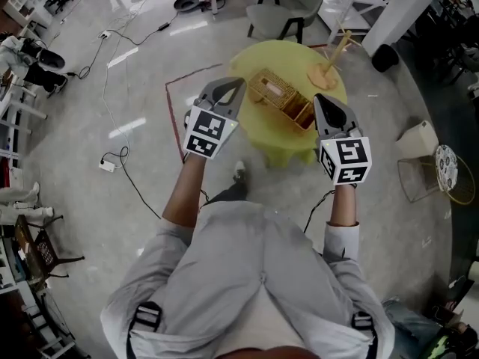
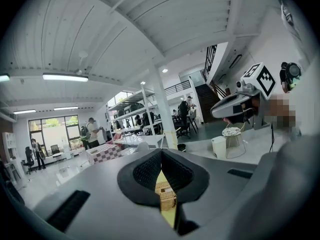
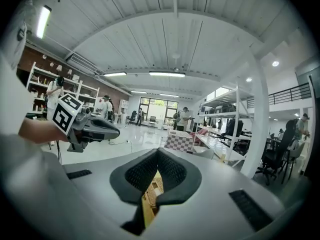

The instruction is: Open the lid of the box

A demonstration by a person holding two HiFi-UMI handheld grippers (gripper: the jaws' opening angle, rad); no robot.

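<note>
As both gripper views show, neither pair of tongs holds anything. The left tongs (image 1: 236, 88) are closed, pads meeting at the tip, nothing between them. The right tongs (image 1: 322, 102) are the same: pads together, empty.

Task item: the woven box (image 1: 278, 94) sits on the round yellow counter (image 1: 262, 140), roughly mid-top, long axis diagonal in the head view. The left tongs are just left of the box and the right tongs just right of its near end, so the box lies between the two. No contact visible with either. Each gripper view catches a sliver of the box and the yellow top through the slot below the closed pads. Can't tell from any view whether the lid is down or up.

Also there: a wooden stand (image 1: 329, 67) with a tilted stick on the counter's far right, beside the box. A grey chair (image 1: 288, 10) is behind the counter, with a red tape line (image 1: 174, 88) on the floor to its left. A white bin (image 1: 418, 139) and a wire side table (image 1: 451, 172) are well off right.
</note>
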